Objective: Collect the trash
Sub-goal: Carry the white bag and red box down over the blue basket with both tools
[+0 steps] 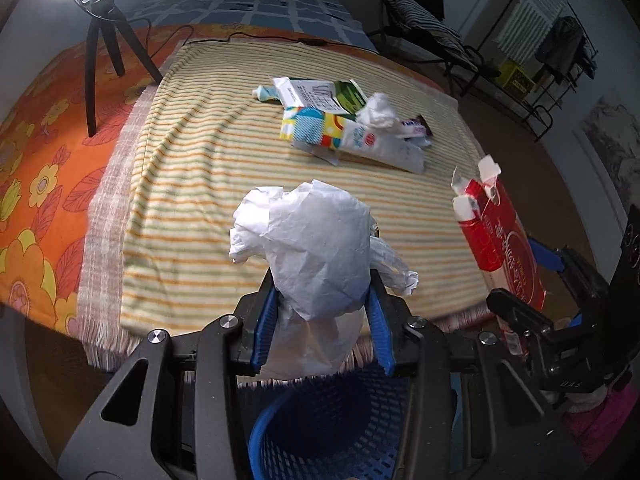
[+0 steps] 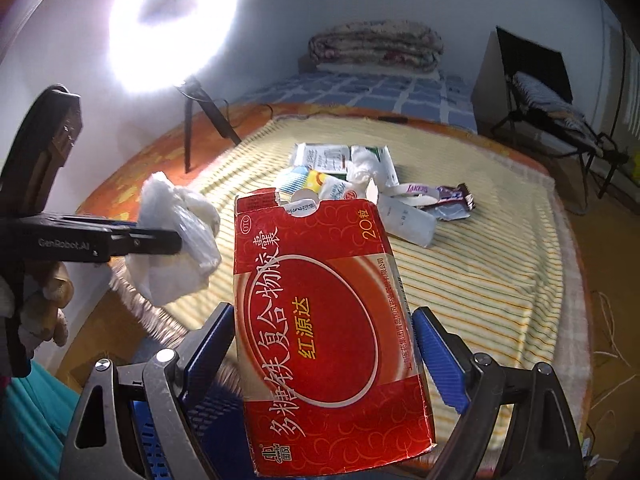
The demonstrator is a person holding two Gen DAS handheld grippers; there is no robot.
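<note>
Nearest, a blue mesh basket (image 1: 320,432) sits below the near edge of the bed. The left gripper (image 1: 322,320) is clenched on a crumpled white paper wad (image 1: 316,240), held over that edge above the basket. Beside it the right gripper (image 2: 324,360) grasps a flattened red medicine box (image 2: 320,320), its blue pads pressed to the sides. Farther on, towards the far edge of the striped towel (image 1: 192,184), lies a heap of cartons and wrappers (image 1: 340,120).
</note>
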